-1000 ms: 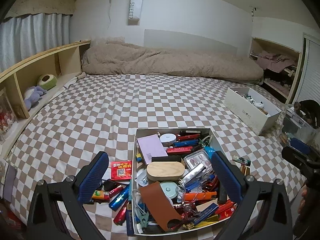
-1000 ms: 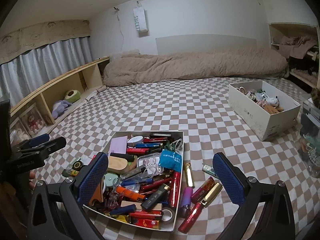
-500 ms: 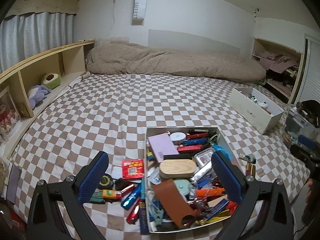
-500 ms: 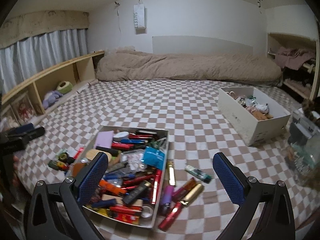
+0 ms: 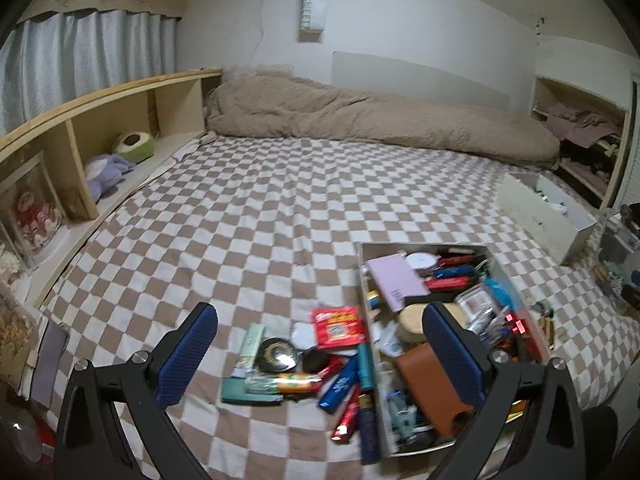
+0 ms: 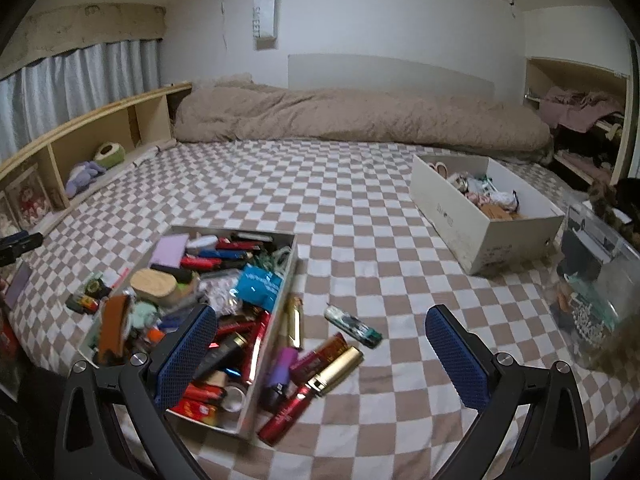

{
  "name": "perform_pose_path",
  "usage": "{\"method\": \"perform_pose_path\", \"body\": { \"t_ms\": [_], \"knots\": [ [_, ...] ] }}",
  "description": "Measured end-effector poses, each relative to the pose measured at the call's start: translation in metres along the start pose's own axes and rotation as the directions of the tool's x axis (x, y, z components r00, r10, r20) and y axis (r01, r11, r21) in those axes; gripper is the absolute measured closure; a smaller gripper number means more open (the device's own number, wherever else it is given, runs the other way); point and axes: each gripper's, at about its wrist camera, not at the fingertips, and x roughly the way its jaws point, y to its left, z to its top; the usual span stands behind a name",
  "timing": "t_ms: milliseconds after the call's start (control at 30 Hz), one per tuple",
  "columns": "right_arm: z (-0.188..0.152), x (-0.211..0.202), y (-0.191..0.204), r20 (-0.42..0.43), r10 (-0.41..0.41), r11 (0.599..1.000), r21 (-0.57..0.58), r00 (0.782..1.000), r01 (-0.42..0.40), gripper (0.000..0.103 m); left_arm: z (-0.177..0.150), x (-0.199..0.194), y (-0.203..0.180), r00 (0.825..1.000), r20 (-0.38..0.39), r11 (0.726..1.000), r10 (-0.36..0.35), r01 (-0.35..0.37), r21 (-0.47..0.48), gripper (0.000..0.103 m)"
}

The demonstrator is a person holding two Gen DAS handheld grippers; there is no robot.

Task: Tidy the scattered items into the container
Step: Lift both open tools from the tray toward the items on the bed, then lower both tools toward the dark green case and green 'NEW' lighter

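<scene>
In the left wrist view, the left gripper [image 5: 320, 354] is hovering low in the frame with its jaws spread wide and nothing between them. The box [image 5: 498, 264], crammed with small items, is sitting at lower right on the checkered bed [image 5: 248, 232], and the right blue pad is overlapping its contents. Just left of the box, in the lower middle, a loose pile is lying on the bed: a red packet [image 5: 339, 326], a black round compact [image 5: 278, 355], a pale green tube [image 5: 251, 342], a blue tube [image 5: 341, 382] and a red tube [image 5: 348, 416], several touching or overlapping; motion blur is softening them.

In the right wrist view, the right gripper [image 6: 322, 354] is likewise hanging with its jaws wide apart and empty. Here the box [image 6: 276, 328] is sitting at lower left, the left pad overlapping its near end. Just right of the box, in the lower middle, more items are lying on the bed: a gold tube [image 6: 295, 320] against the box wall, a purple lighter [image 6: 282, 368], a gold lipstick [image 6: 336, 366], a dark red tube [image 6: 286, 412] and, a little apart toward the centre, a green lighter [image 6: 352, 326]. A second white box [image 6: 460, 220] is standing well apart at centre right.
</scene>
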Motion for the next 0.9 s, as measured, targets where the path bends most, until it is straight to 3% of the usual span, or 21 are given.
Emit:
{"method": "perform_pose_path", "body": {
  "t_ms": [233, 467, 633, 800, 900],
  "knots": [
    [-0.026, 0.022, -0.02, -0.076, -0.04, 0.999, -0.006, 0.996, 0.039, 0.0, -0.028, 0.023, 0.034, 0.996, -0.072, 0.998, 0.051, -0.052, -0.02, 0.0],
    [-0.052, 0.046, -0.045, -0.165, -0.087, 0.996, 0.005, 0.983, 0.089, 0.0, -0.064, 0.05, 0.061, 0.98, -0.165, 0.994, 0.106, -0.109, -0.007, 0.0],
    [-0.07, 0.065, -0.064, -0.239, -0.115, 0.992, 0.029, 0.964, 0.126, 0.0, -0.09, 0.072, 0.072, 0.963, -0.244, 0.993, 0.117, -0.118, 0.011, 0.0],
    [-0.075, 0.083, -0.081, -0.332, -0.064, 0.987, 0.116, 0.941, 0.108, 0.0, -0.112, 0.094, 0.083, 0.939, -0.331, 0.995, 0.095, -0.102, -0.002, 0.0],
    [-0.08, 0.093, -0.081, -0.385, -0.063, 0.987, 0.116, 0.921, 0.116, 0.0, -0.119, 0.097, 0.081, 0.944, -0.309, 0.993, 0.118, -0.115, 0.029, 0.0]
  ]
}}
